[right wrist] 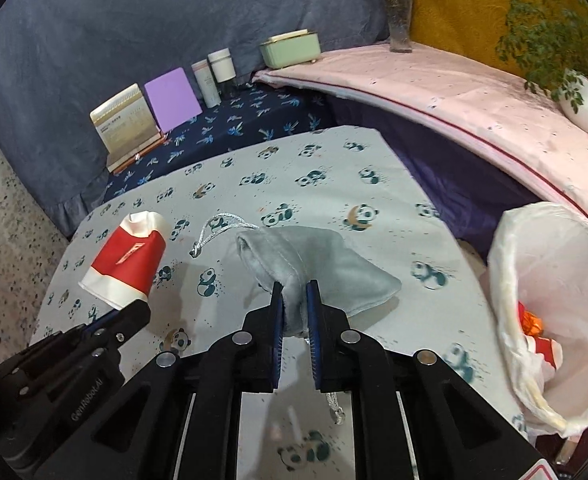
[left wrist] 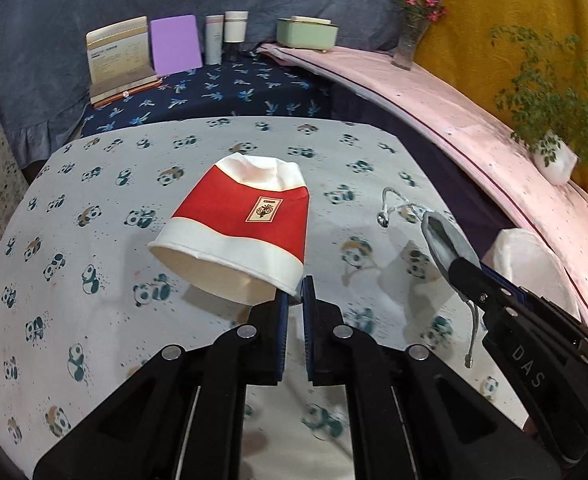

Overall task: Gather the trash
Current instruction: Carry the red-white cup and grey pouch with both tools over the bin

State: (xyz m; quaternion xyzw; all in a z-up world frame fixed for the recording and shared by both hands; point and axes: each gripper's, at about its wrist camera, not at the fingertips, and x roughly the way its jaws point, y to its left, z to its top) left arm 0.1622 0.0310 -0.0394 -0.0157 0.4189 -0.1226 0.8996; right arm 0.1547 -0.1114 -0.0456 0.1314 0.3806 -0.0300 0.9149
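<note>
A crushed red-and-white paper cup (left wrist: 242, 224) hangs above the panda-print table, pinched at its rim by my left gripper (left wrist: 295, 294), which is shut on it. The same cup (right wrist: 128, 258) shows at the left of the right wrist view, held by the left gripper (right wrist: 132, 306). My right gripper (right wrist: 294, 294) is shut on a grey drawstring pouch (right wrist: 322, 264), lifted off the cloth with its silver cord (right wrist: 214, 232) trailing. In the left wrist view the pouch (left wrist: 446, 240) hangs edge-on from the right gripper (left wrist: 460, 270).
A bin lined with a white bag (right wrist: 554, 308) stands at the table's right edge, with red and orange trash inside. Books, bottles and a green box (left wrist: 306, 32) line the back. A vase (left wrist: 410, 40) and potted plant (right wrist: 582, 100) sit on the pink ledge.
</note>
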